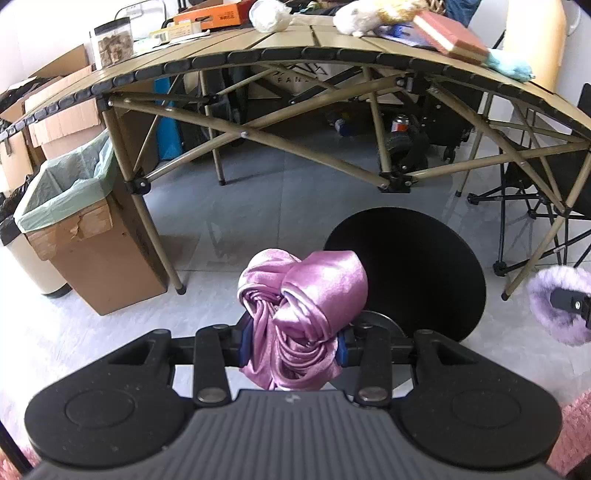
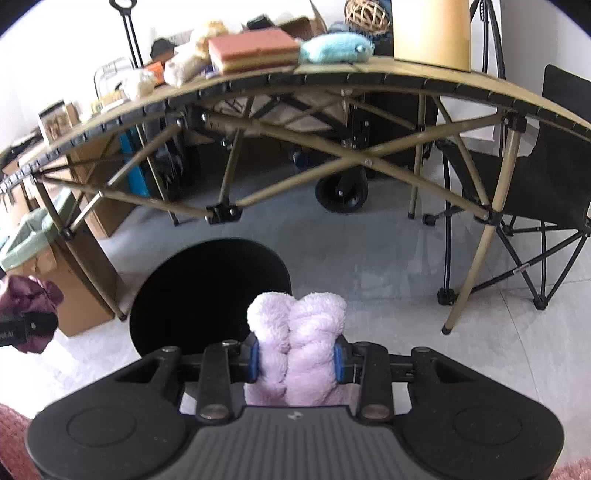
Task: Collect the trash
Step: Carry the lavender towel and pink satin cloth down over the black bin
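Two grippers, each loaded, both held over a pale tiled floor in front of a folding camp table (image 1: 280, 55).

Left gripper (image 1: 291, 347): jaws drawn in narrow, blue pads pressing either side of a twisted bundle of shiny pink satin cloth (image 1: 303, 295). The bundle bulges up above the pads and hangs a little below them. From the right wrist view this same cloth shows at the far left edge, darker in tone.

Right gripper (image 2: 295, 358): jaws likewise narrow, blue pads clamped on a folded lilac fleece cloth (image 2: 299, 332), fluffy, doubled into two lobes above the pads. From the left wrist view it appears at the far right edge as a pale purple tuft.

Round black bin (image 1: 410, 273): stands on the floor just beyond both grippers, mouth open and dark inside; contents cannot be made out. Both cloths sit above its near rim, the satin toward its left side, the fleece toward its right.

Cardboard box lined with a green bag (image 1: 70, 206): on the floor at the left, beside the table's leg, well apart from both grippers.

Table top, assorted: clear jar (image 1: 112, 40), orange box (image 1: 218, 13), white plush toy (image 1: 360, 18), reddish book (image 1: 450, 35), light blue plush (image 1: 511, 66).

Black folding chair (image 2: 546, 184): right of the table.

Wheeled cart (image 2: 343, 192): behind the table, partly hidden.
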Demonstrator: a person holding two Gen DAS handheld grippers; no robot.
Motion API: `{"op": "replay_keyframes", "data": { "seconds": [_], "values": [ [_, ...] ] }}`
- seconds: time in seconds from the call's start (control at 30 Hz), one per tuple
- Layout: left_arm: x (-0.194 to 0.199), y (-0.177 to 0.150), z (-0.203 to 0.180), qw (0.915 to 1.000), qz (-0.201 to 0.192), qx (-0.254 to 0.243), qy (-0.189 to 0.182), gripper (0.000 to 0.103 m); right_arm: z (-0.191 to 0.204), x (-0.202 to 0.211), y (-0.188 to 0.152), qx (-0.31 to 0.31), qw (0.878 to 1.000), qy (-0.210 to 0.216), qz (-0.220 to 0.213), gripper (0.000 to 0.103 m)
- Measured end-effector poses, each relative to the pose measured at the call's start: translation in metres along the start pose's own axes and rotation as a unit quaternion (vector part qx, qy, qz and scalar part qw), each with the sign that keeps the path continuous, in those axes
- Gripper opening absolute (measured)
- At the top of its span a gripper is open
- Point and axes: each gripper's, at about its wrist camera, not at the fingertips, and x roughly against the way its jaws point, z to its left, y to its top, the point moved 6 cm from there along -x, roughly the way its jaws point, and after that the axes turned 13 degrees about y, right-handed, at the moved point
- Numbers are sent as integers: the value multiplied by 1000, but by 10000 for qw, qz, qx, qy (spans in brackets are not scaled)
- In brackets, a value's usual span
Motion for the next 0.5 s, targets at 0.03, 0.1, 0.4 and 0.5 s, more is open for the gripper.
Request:
{"op": "replay_keyframes", "data": {
  "seconds": [0.03, 0.1, 0.4, 0.5],
  "values": [
    [-2, 0, 1, 10000, 22, 18, 23, 40, 0, -2, 0, -15, 10000, -8, 65, 34],
    [-8, 1, 4, 9999, 92, 59, 75, 40, 1, -8, -1, -51, 9997, -10, 237, 34],
    [-34, 3, 18, 9985, 411, 286, 203, 40, 24, -34, 6, 90, 9963, 249, 817, 34],
    [-39, 3, 22, 9980, 482, 348, 223, 40, 35, -44, 10, 181, 9946, 344, 960, 34]
  ]
}}
